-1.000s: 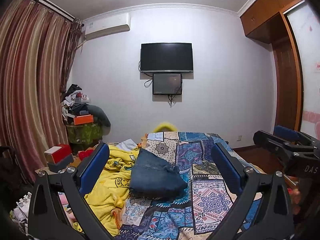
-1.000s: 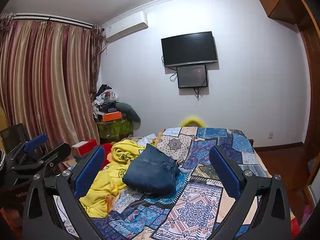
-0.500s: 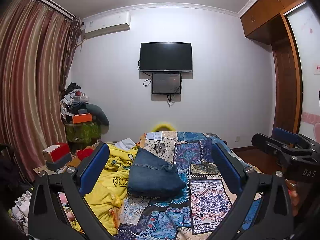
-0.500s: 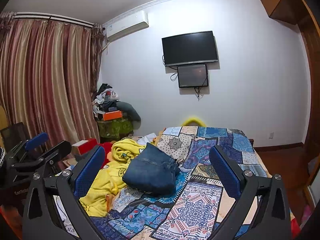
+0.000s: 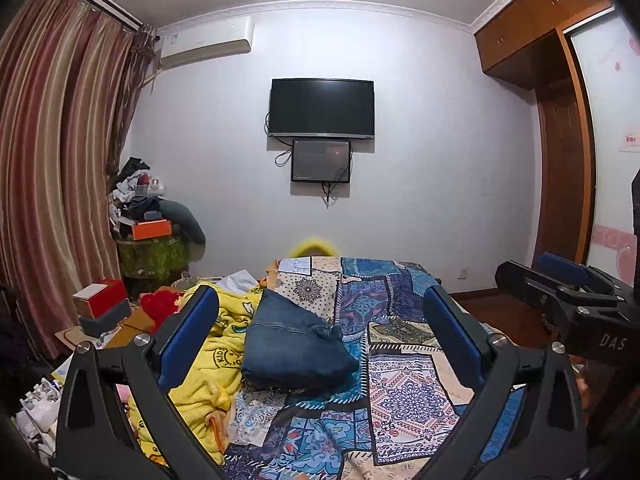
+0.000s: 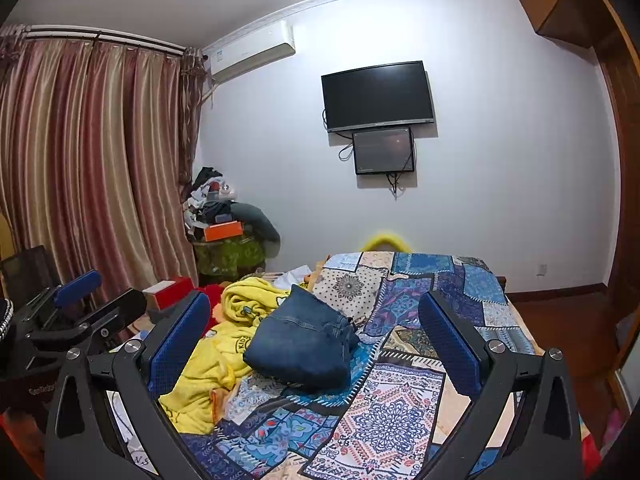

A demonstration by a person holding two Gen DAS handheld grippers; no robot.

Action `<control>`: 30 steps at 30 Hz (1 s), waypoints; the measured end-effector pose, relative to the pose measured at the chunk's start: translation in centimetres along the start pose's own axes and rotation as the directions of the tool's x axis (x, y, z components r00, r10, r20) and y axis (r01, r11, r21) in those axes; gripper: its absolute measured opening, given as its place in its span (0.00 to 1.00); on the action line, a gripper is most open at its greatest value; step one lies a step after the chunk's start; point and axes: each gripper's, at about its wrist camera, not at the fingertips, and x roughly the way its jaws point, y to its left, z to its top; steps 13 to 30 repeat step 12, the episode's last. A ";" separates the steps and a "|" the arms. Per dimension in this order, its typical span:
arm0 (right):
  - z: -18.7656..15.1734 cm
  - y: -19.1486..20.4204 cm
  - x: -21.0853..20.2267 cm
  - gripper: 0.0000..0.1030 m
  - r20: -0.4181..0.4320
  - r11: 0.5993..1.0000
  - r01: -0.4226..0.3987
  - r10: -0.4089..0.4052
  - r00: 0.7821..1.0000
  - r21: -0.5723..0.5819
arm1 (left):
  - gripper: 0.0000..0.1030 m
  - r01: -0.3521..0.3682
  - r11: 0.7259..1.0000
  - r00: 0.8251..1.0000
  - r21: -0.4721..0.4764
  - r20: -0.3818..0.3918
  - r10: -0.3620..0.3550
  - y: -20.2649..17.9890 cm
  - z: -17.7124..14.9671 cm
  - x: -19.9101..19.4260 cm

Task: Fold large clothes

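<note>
A folded pair of blue jeans (image 5: 294,346) (image 6: 302,346) lies on the patchwork bedspread (image 5: 404,384) (image 6: 392,412). A crumpled yellow printed garment (image 5: 218,352) (image 6: 240,320) is heaped just left of the jeans, touching them. My left gripper (image 5: 320,340) is open, held above the near part of the bed with nothing between its blue pads. My right gripper (image 6: 316,338) is open too and empty. Each gripper shows in the other's view: the right gripper (image 5: 560,284) at the right edge, the left gripper (image 6: 88,300) at the left edge.
Striped curtains (image 6: 88,168) hang along the left wall. A cluttered stand with an orange box (image 5: 152,230) is in the far left corner, and red boxes (image 5: 102,300) sit beside the bed. A TV (image 5: 322,108) hangs on the far wall. A wooden wardrobe (image 5: 560,152) stands right.
Both views have drifted slightly. The jeans and the yellow garment lie where they were, and both grippers stay open.
</note>
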 end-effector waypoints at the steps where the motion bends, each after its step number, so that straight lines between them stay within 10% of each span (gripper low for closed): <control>1: 0.0 0.0 0.0 1.00 0.000 1.000 0.001 -0.001 1.000 0.001 | 1.00 0.000 1.000 1.000 -0.002 -0.002 0.000 0.0 0.0 0.0; 30: -0.3 0.1 0.6 1.00 -0.012 1.000 0.006 -0.006 1.000 0.007 | 1.00 0.018 1.000 1.000 -0.010 -0.019 -0.018 0.1 -0.4 0.7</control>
